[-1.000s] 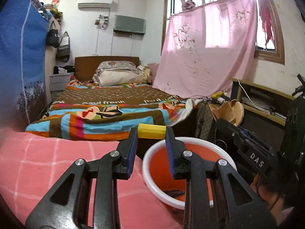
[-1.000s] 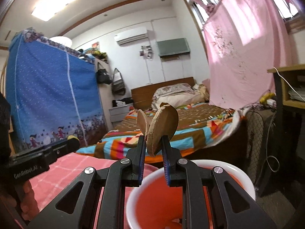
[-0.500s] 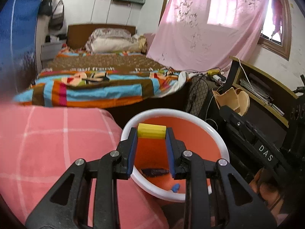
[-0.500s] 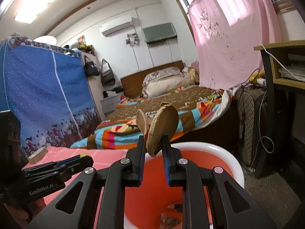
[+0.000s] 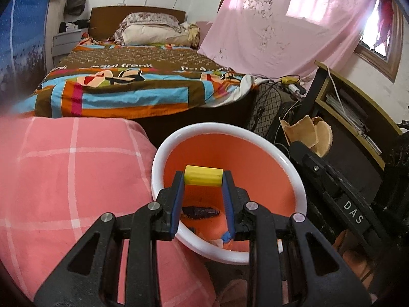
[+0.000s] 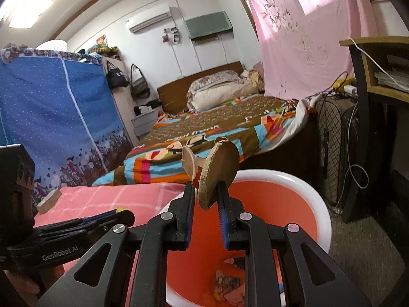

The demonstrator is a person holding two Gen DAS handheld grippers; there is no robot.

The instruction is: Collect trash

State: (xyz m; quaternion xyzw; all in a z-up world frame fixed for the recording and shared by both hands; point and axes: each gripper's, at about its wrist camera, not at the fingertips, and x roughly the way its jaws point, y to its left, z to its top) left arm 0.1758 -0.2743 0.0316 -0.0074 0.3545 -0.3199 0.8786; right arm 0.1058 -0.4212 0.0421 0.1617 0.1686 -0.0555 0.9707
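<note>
Our left gripper [image 5: 203, 179] clamps the yellow block [image 5: 203, 176], long axis crosswise, directly over the orange bin [image 5: 294, 168] at frame centre. Our right gripper [image 6: 205, 199] pinches crumpled cardboard [image 6: 219, 168] above the bin's near rim, lower centre.

Each tool is matte black plastic with two scissor-like arms cut by triangular openings, silver round screw heads at the pivots, and blue ribbed pads lining the inner finger faces. The left tool [image 5: 203, 179] carries white "GenRobot.AI" lettering on its side; the right tool [image 6: 207, 194] reads "DAS". Bare skin shows behind both.
</note>
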